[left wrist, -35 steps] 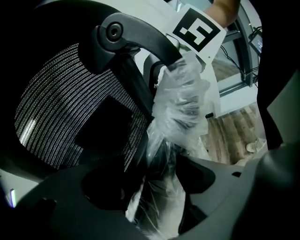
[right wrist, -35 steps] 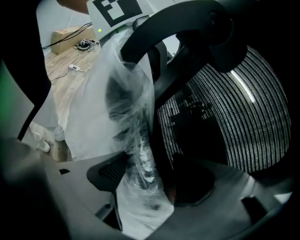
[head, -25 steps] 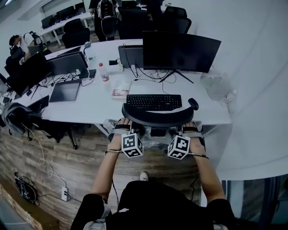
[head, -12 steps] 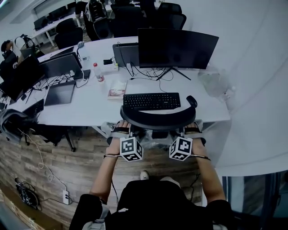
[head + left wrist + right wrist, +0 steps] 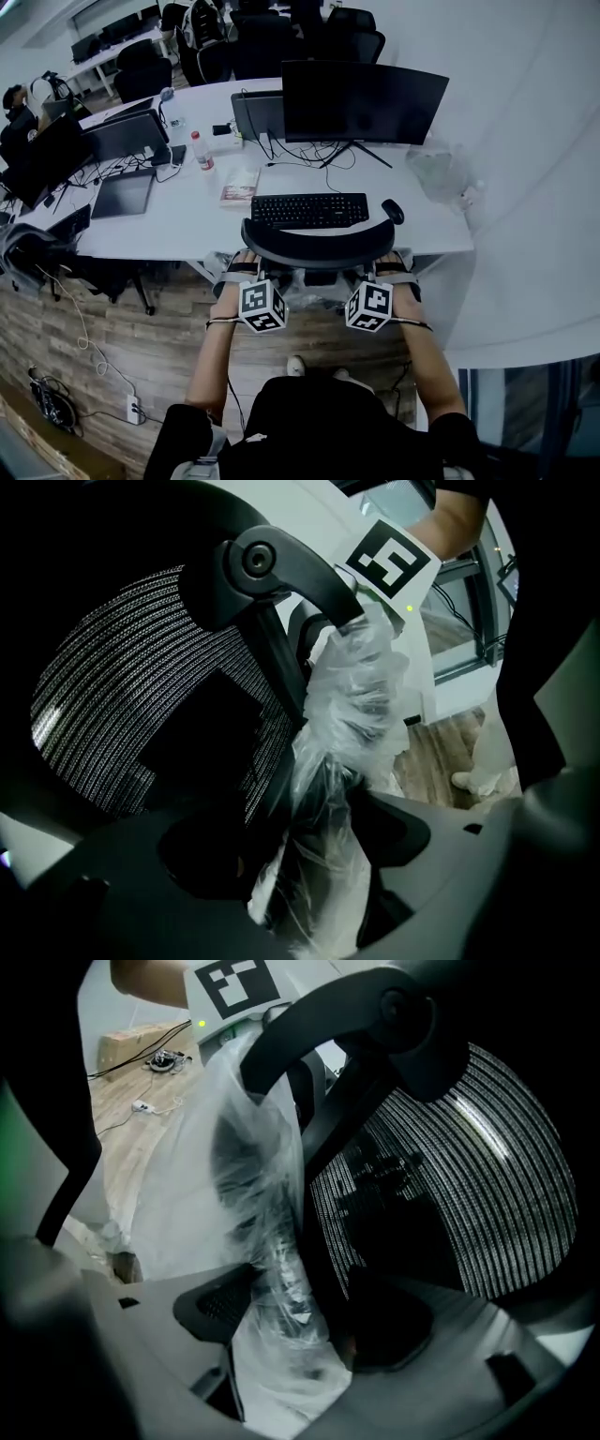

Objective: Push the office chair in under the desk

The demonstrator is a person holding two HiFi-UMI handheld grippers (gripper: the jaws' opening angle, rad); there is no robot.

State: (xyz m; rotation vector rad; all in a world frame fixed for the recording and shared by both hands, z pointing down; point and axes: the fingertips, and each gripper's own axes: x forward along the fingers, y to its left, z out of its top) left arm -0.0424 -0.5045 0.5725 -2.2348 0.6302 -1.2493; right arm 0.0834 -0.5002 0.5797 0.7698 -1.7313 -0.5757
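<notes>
The office chair (image 5: 317,246) back is seen at the desk (image 5: 169,230) edge. Left tool (image 5: 309,855) and right tool (image 5: 291,1321) are clamped on its plastic-wrapped back frame; push should be kept even, stopped short of keyboard (image 5: 309,210).

Black office chair (image 5: 317,246) — mesh back (image 5: 112,714) finely striped, white desk (image 5: 187,225), black keyboard (image 5: 309,210), brown wood-grain floor (image 5: 141,347)

Office interior: a wood-plank floor (image 5: 141,347) runs beneath a long white desk (image 5: 187,227), and a plain white wall (image 5: 534,141) rises along the right. At the back, black chairs (image 5: 272,42) crowd round a second white table (image 5: 108,54). Cables (image 5: 86,323) trail down to a white power strip (image 5: 128,408) lying on the boards. The light is even and cool.
</notes>
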